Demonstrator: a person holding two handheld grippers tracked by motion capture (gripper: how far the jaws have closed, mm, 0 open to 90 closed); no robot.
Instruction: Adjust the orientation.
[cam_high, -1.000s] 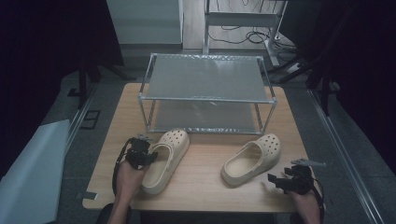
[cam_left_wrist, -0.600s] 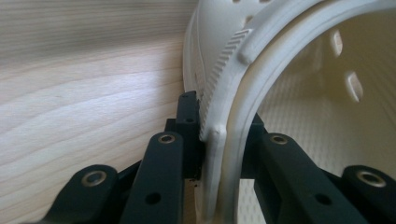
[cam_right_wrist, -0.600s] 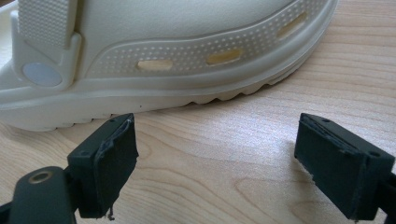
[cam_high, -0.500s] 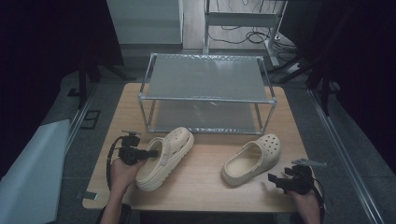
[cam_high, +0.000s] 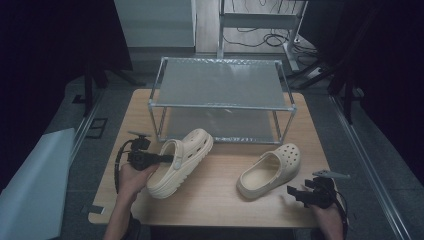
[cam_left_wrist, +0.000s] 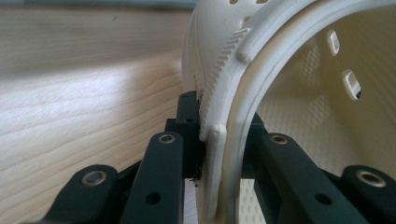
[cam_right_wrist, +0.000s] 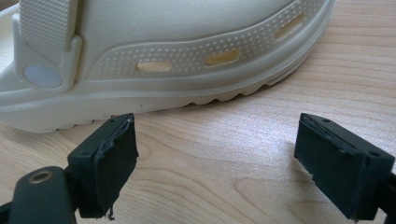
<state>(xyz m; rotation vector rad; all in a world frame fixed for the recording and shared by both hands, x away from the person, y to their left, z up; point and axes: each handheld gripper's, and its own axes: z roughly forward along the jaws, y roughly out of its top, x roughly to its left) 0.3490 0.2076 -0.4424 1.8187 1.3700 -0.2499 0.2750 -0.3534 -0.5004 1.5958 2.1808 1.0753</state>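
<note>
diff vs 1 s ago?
The left tool, clamped on the left clog's side wall, has moved it up toward the rack, toe raised. The right clog and the open right tool stayed put.

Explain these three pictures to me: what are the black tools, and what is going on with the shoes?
A person sits at a wooden table and holds a black two-jaw tool in each hand. One picture looks down from above; the other two come from small cameras riding on the tools, looking along their jaws. On the table stand a wire rack and two cream clogs. The left hand-held gripper is shut on the rim of the left clog; its close-up shows the jaws pinching that rim, and the clog sits tilted. The right hand-held gripper waits open, its pads apart just short of the right clog, which lies flat.
</note>
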